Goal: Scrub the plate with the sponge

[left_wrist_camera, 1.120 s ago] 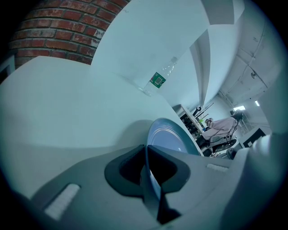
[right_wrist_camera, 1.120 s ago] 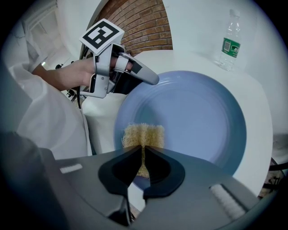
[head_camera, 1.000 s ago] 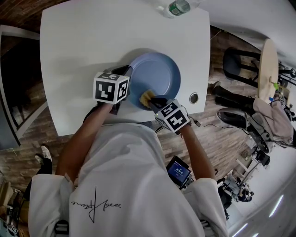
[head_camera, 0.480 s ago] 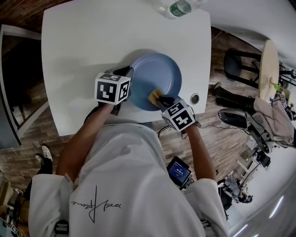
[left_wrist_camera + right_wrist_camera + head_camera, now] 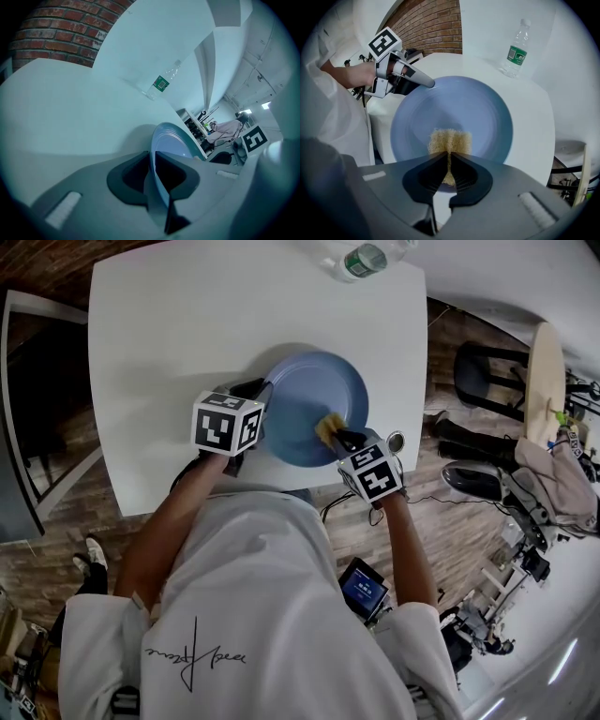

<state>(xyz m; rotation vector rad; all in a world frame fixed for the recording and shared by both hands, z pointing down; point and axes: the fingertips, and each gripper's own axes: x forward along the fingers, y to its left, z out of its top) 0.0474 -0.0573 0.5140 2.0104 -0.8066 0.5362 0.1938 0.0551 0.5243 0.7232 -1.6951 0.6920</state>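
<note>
Bright, even overhead light whitens the tabletop (image 5: 187, 352); a soft shadow edges the plate (image 5: 309, 395); both gripper views fisheye-bent, dark-cornered, left one bluish.

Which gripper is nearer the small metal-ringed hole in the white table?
Right. The right gripper, clamping the yellow sponge, is just beside the hole; the left gripper, jaws just opened slightly, holds the blue plate's opposite rim.

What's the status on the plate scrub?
Left gripper clamped on plate rim, rim between jaws, just eased open slightly. Right gripper shut on sponge, sponge on plate. Nothing in the way; bottle stands well clear.
</note>
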